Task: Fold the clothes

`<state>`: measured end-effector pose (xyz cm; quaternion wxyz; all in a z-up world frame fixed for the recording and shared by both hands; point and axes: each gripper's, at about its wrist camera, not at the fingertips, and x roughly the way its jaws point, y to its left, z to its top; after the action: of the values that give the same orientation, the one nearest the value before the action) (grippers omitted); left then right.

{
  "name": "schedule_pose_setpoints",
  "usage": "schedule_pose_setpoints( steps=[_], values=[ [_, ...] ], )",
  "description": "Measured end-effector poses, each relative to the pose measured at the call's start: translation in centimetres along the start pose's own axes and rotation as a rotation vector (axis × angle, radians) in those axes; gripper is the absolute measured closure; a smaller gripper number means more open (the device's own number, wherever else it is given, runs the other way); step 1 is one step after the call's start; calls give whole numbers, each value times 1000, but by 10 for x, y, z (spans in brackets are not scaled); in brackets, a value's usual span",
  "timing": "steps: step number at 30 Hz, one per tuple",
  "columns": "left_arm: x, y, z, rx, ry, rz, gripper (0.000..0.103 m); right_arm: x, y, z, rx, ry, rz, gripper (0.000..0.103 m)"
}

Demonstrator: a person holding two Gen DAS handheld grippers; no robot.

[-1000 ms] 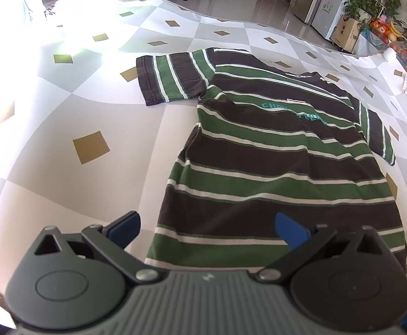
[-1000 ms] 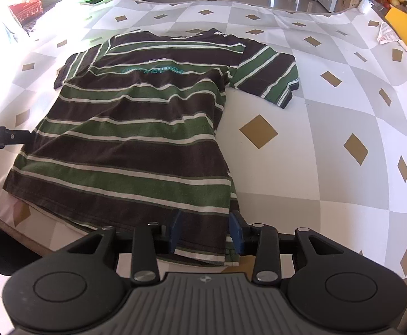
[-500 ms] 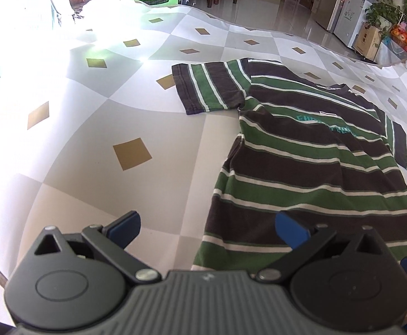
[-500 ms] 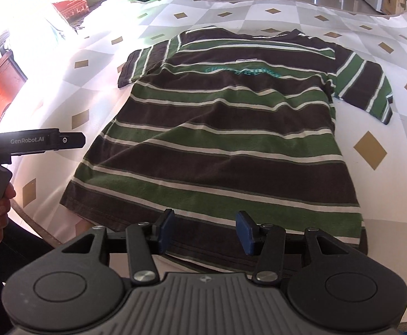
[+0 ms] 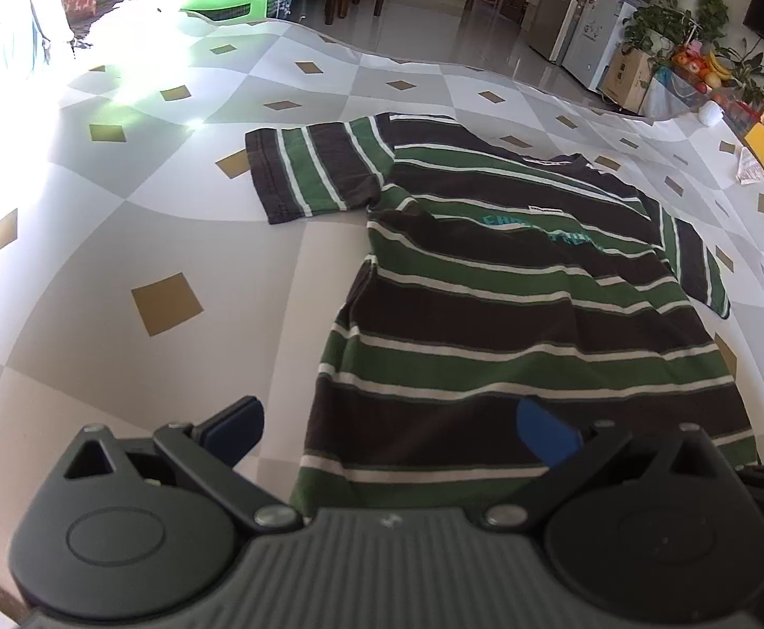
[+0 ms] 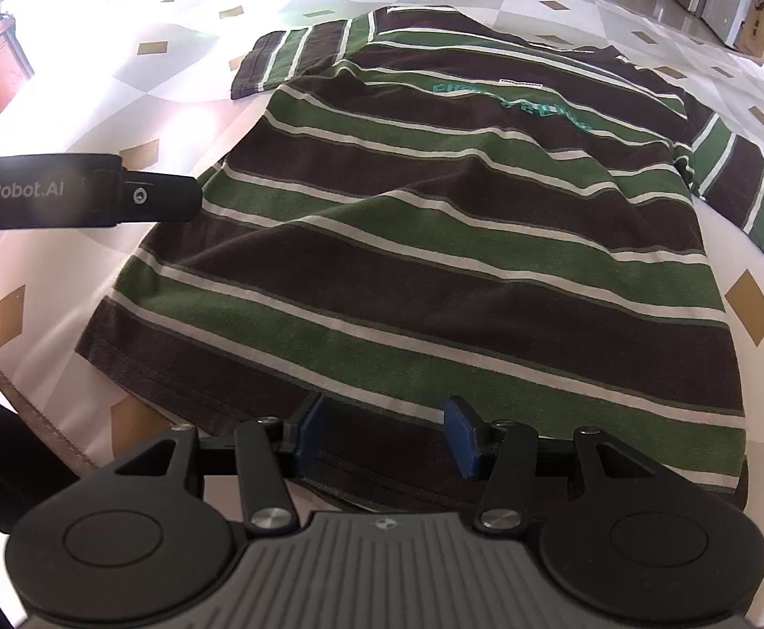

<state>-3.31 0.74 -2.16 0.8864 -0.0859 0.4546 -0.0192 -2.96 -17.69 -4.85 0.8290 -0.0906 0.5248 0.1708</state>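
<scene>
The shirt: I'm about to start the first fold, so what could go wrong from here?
The shirt has its hem close to the table's near edge, so a tug could drag it off. The right claw, whose jaws have just been opening, may pinch only the top layer. The body is rumpled, so creases could get folded in.

shirt [image 5: 513,314] flat on table [image 5: 120,241] | sleeves spread sideways
</scene>
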Motion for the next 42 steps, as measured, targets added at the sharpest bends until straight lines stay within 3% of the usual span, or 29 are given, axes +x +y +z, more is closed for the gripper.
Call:
schedule_pose_setpoints(
  steps=[9,12,19,24,28,42],
  values=[
    [31,-32,-7,104,50,-97,0,7,-3,-4,-38,13,-50,50],
    [40,-41,-10,160,57,-72,0,7,-3,-6,-46,9,-56,47],
    [50,-44,-15,170,87,-62,0,7,-3,-6,-51,10,-59,45],
    [53,-54,-20,249,96,-25,0,9,-4,-6,-60,13,-61,42],
    [56,-67,-29,367,105,43,0,10,-5,-8,-66,7,-61,38],
    [45,-50,-39,268,99,77,0,10,1,-18,-156,-3,-1,34]
  ],
)
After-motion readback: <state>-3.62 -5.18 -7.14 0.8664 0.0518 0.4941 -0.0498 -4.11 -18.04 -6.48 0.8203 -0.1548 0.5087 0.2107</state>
